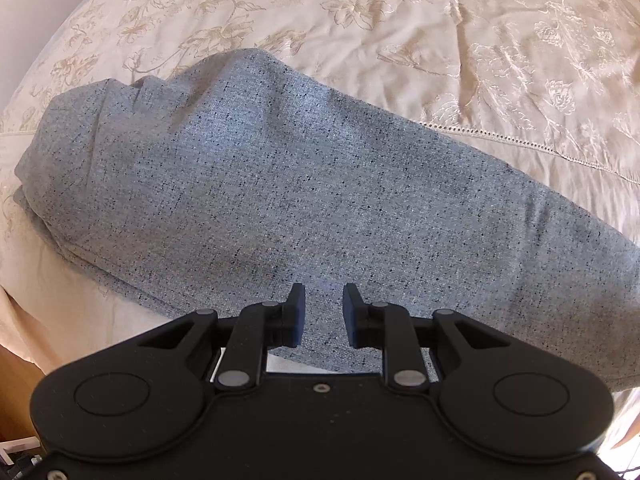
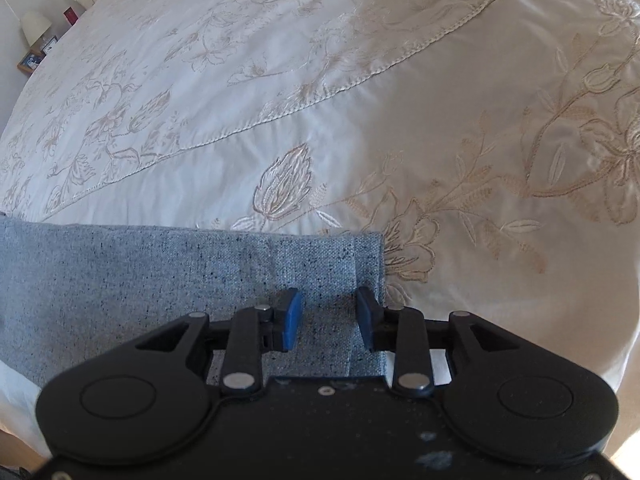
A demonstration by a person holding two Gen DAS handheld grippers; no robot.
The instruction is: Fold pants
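Note:
The grey flecked pants [image 1: 280,184] lie folded lengthwise on a cream embroidered bedspread [image 1: 480,60], running from upper left to lower right in the left wrist view. Just above their near edge, my left gripper [image 1: 324,292] points down with its black fingers a little apart and nothing pinched between them. In the right wrist view one end of the pants [image 2: 140,272] shows, with the stitched hem [image 2: 368,256] at its right edge. My right gripper [image 2: 328,296] hovers over that hem end. Its blue pads [image 2: 292,316] stand open and grip no cloth.
The bedspread [image 2: 280,100] stretches far beyond the pants. A bedside table with a lamp and picture frames [image 2: 36,40] stands at the far upper left. The bed's near edge and a strip of wooden surface [image 1: 16,368] show at lower left.

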